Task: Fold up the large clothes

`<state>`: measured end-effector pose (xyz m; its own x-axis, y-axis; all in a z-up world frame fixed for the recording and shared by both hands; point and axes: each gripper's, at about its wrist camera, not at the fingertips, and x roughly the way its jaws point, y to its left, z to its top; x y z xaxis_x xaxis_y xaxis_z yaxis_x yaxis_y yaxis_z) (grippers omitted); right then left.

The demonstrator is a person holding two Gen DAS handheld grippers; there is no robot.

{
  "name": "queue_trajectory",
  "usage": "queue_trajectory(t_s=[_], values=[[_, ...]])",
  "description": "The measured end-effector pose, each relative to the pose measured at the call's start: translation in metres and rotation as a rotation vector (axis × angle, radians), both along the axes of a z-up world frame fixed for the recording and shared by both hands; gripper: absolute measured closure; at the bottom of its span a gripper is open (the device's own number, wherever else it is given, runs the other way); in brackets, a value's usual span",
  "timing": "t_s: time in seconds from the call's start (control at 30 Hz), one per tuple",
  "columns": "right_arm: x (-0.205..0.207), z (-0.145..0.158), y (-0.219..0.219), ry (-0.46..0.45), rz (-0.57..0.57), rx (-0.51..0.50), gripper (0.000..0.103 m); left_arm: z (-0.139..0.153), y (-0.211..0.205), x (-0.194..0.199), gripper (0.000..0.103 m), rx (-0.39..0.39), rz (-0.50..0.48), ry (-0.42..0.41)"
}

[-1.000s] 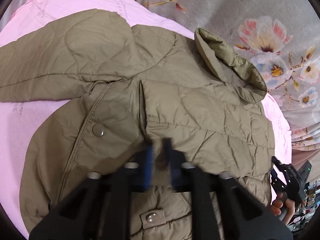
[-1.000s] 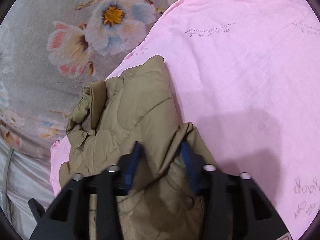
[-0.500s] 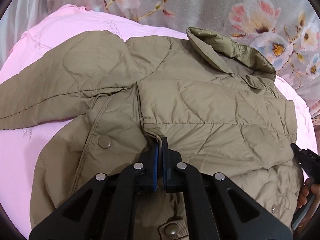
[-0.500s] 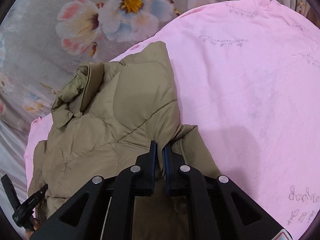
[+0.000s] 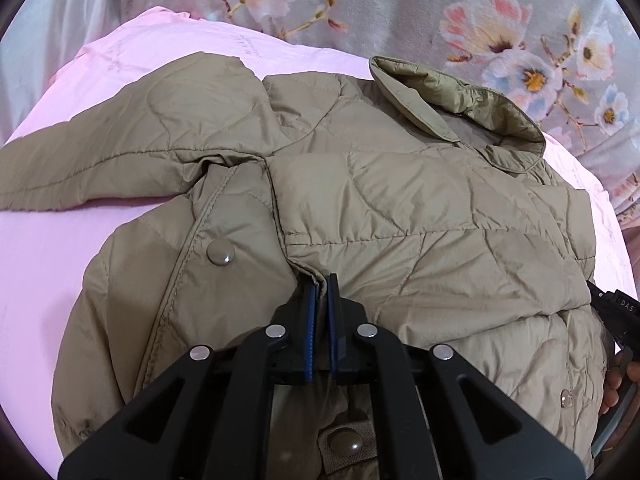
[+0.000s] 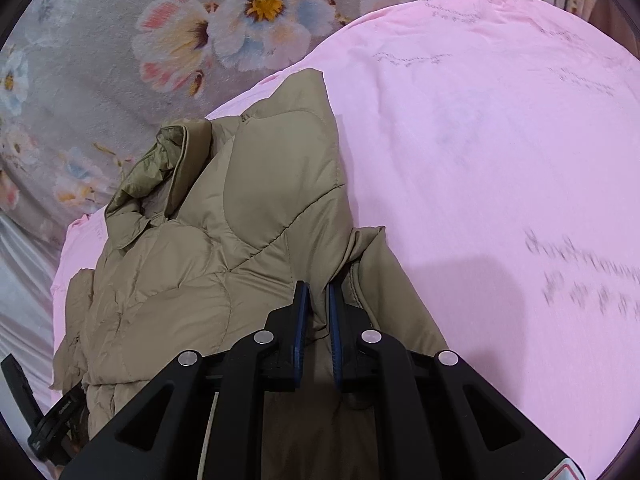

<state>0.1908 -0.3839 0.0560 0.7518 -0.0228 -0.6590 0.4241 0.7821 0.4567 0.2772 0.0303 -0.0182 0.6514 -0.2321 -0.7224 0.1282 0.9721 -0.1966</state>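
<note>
A khaki quilted jacket (image 5: 420,208) lies on a pink sheet (image 5: 48,260), collar (image 5: 460,112) toward the far side, one sleeve (image 5: 100,160) stretched out to the left. My left gripper (image 5: 321,284) is shut on a fold of the jacket's front edge near a snap button (image 5: 219,257). In the right wrist view the jacket (image 6: 224,248) lies left of centre, and my right gripper (image 6: 318,292) is shut on a fold of its fabric. The right gripper also shows at the right edge of the left wrist view (image 5: 612,312).
A grey blanket with flower print (image 5: 500,32) lies beyond the pink sheet; it also shows in the right wrist view (image 6: 120,60). The pink sheet (image 6: 500,160) spreads wide to the right of the jacket. The left gripper's handle (image 6: 44,412) shows at lower left.
Both grippers went from open to shut on jacket fabric. Both views have since shifted, bringing more of the collar and floral blanket into sight.
</note>
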Motion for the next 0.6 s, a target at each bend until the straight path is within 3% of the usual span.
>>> queue_trajectory(t_s=[0.07, 0.13, 0.17, 0.27, 0.33, 0.47, 0.6], values=[[-0.007, 0.002, 0.003, 0.014, 0.006, -0.01, 0.095, 0.001, 0.001, -0.006, 0.098, 0.003, 0.0, 0.001], [-0.015, 0.016, 0.01, 0.043, -0.02, -0.063, 0.082, 0.008, 0.005, -0.007, 0.095, 0.013, 0.004, 0.006], [-0.02, 0.025, 0.014, 0.042, -0.038, -0.094, 0.081, 0.011, 0.006, -0.008, 0.092, 0.025, 0.008, 0.009], [-0.037, 0.061, 0.037, -0.006, -0.053, -0.221, 0.077, 0.045, 0.014, -0.013, 0.068, 0.064, 0.046, -0.021], [-0.031, 0.071, 0.064, -0.025, 0.019, -0.257, 0.076, 0.074, 0.013, -0.017, 0.054, 0.053, 0.058, -0.081], [0.004, 0.05, 0.133, -0.015, 0.194, -0.281, 0.076, 0.095, -0.025, -0.013, 0.051, 0.04, -0.02, -0.105], [0.038, 0.013, 0.184, 0.062, 0.277, -0.342, 0.076, 0.063, -0.068, -0.001, 0.051, 0.129, -0.075, -0.076]])
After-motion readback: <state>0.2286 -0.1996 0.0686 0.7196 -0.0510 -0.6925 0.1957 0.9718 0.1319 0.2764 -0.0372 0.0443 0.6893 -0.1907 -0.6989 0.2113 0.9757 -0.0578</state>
